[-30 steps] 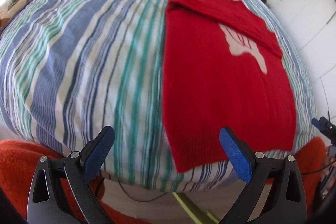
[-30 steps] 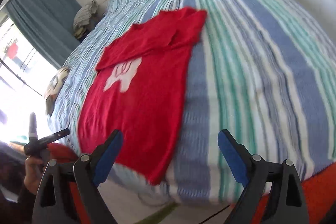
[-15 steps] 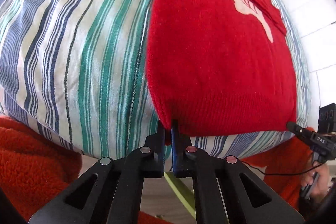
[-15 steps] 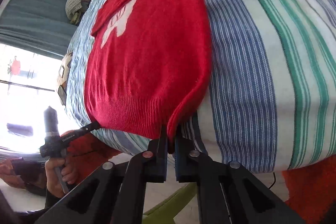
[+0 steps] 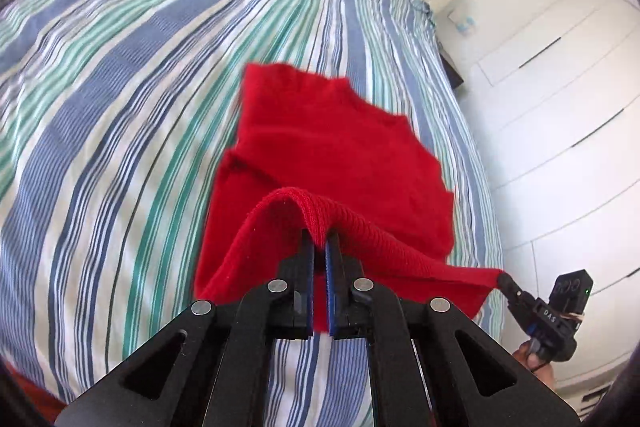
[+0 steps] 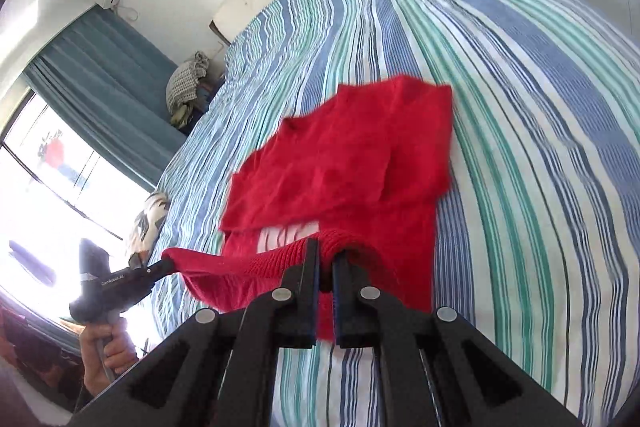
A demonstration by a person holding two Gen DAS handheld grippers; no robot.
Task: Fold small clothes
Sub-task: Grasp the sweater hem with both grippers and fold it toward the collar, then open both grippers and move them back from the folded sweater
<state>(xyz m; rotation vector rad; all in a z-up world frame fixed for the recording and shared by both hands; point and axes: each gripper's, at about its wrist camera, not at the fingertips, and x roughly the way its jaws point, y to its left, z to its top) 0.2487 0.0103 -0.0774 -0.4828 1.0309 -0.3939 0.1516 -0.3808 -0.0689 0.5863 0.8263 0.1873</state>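
The sweater lay on the bed, its hem raised by both grippers, jaws clamped shut on it; carrying both corners level toward the collar would keep the fold square.

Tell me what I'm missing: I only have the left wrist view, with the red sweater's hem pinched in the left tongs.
Observer: The right tongs are shut on the same ribbed hem of the red sweater, which bunches between them.
Operator: Check the front print.
Observer: A white print peeks out just beyond the raised hem, below the folded-over sleeve.
Operator: Report the room's left side.
Observer: A teal curtain hangs there, with a bundle of cloth beside it.
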